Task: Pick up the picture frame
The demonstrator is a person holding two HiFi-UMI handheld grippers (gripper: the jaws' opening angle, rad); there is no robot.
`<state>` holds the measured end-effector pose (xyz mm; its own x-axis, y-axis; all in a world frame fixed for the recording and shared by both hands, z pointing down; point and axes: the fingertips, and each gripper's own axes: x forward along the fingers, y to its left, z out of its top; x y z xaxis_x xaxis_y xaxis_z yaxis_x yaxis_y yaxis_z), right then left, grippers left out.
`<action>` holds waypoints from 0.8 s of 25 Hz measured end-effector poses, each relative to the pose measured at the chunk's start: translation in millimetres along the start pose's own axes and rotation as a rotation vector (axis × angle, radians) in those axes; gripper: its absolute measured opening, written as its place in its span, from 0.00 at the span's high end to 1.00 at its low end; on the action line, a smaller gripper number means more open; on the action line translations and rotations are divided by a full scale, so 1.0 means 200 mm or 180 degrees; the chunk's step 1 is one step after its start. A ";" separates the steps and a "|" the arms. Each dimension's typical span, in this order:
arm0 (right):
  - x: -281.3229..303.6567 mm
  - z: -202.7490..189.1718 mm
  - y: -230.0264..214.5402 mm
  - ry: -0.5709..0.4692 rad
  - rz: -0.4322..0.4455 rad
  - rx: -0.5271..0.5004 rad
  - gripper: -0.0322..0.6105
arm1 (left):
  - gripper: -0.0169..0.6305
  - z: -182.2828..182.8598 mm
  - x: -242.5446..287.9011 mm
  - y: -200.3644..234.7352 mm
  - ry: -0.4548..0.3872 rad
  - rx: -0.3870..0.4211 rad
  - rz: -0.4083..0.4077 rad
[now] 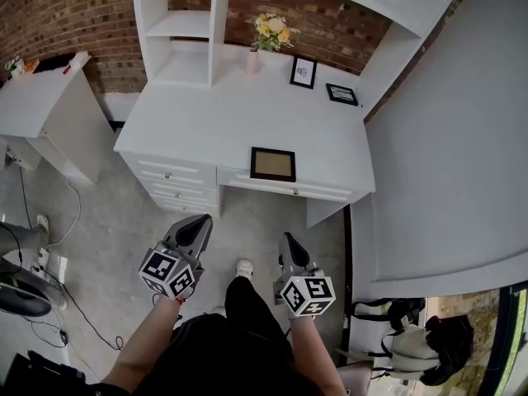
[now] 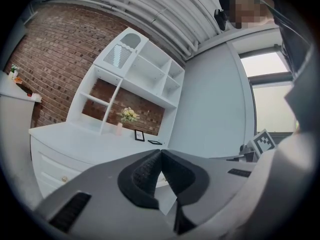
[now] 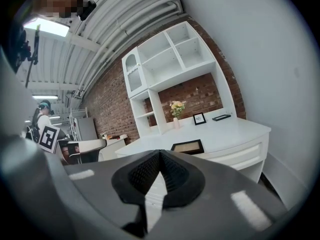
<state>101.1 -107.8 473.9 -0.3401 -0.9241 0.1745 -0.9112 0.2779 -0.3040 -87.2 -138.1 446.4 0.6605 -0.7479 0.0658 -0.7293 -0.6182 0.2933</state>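
Head view: frame point(image 1: 273, 164) lies flat at the desk's point(image 1: 190, 122) front edge, left gripper point(image 1: 200, 221) and right gripper point(image 1: 288, 239) short of it. Left gripper view: jaws together, empty. Right gripper view: likewise, frame ahead; best open them before reaching its near rim

Desk point(image 1: 198, 122): white painted surface, smooth, faint satin sheen. Picture frame point(image 1: 273, 164): black matt border, smooth; inner panel tan and dull, looks like paper or card. Back wall point(image 1: 49, 11): rough red brick with pale mortar joints. Side wall point(image 1: 445, 139): grey, smooth, matt. Floor point(image 1: 124, 221): grey, mottled, concrete-like. Left gripper point(image 2: 160, 151) and right gripper point(image 3: 160, 152): grey matt plastic shells; pads point(image 3: 142, 171) black, finely ribbed, rubbery.
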 end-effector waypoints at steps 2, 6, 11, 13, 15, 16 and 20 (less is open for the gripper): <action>0.04 0.00 -0.02 0.0038 0.0013 0.0016 0.95 | 0.96 0.00 0.04 0.01 0.0025 -0.0004 -0.0013; 0.14 0.01 -0.07 0.0094 0.0058 0.0033 0.95 | 0.96 0.00 0.12 0.04 0.0046 -0.0030 0.0013; 0.23 -0.01 -0.14 0.0197 0.0077 0.0091 0.95 | 0.96 -0.04 0.23 0.08 0.0115 -0.0073 0.0027; 0.26 -0.03 -0.17 0.0256 0.0075 0.0126 0.95 | 0.96 -0.05 0.27 0.10 0.0140 -0.0097 0.0031; 0.29 -0.05 -0.20 0.0308 0.0075 0.0157 0.95 | 0.96 -0.07 0.32 0.10 0.0169 -0.0115 0.0025; 0.30 -0.06 -0.22 0.0332 0.0074 0.0172 0.95 | 0.96 -0.07 0.34 0.10 0.0179 -0.0120 0.0023; 0.35 -0.09 -0.29 0.0398 0.0082 0.0232 0.95 | 0.96 -0.10 0.44 0.11 0.0213 -0.0119 -0.0002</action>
<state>126.5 -184.7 520.2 -0.3934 -0.8758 0.2797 -0.8841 0.2770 -0.3764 -41.7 -212.1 478.1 0.6723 -0.7290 0.1288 -0.7225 -0.6083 0.3286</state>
